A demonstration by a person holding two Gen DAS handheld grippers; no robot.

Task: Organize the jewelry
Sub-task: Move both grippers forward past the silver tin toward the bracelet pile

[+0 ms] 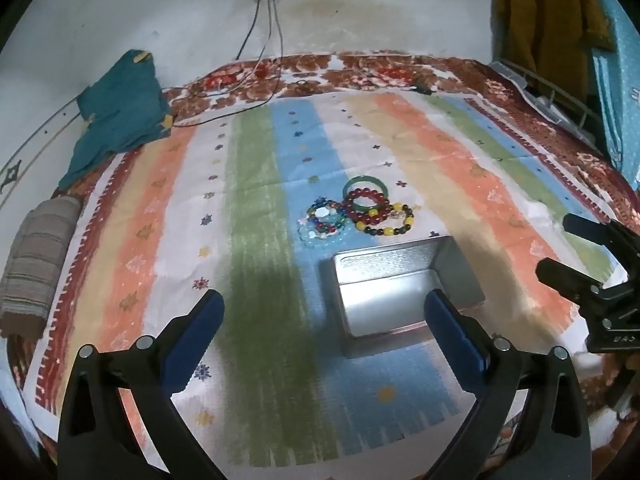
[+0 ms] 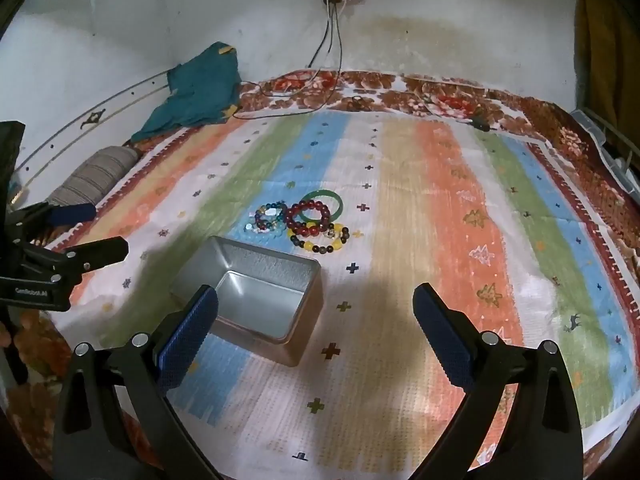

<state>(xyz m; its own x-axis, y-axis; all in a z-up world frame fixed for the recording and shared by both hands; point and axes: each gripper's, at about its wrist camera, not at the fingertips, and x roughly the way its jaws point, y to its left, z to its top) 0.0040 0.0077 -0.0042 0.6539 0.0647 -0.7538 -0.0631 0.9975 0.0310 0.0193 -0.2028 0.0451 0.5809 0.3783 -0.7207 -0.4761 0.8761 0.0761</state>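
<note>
An open, empty silver tin box [image 1: 404,292] [image 2: 256,296] sits on a striped cloth. Just beyond it lies a pile of bracelets: a green bangle [image 1: 366,189] [image 2: 324,205], a dark red bead bracelet [image 1: 368,210] [image 2: 310,220], a yellow and dark bead bracelet [image 1: 390,224] [image 2: 320,242], and a multicoloured bead bracelet [image 1: 324,218] [image 2: 268,216]. My left gripper [image 1: 324,300] is open and empty, above the cloth near the box. My right gripper [image 2: 316,300] is open and empty, to the right of the box. Each gripper shows at the edge of the other's view.
The striped cloth [image 1: 256,208] [image 2: 440,200] covers a floral bedspread. A teal garment [image 1: 120,108] [image 2: 200,88] and a striped bolster [image 1: 36,264] [image 2: 96,176] lie at the left. Cables [image 1: 264,40] hang from a wall socket.
</note>
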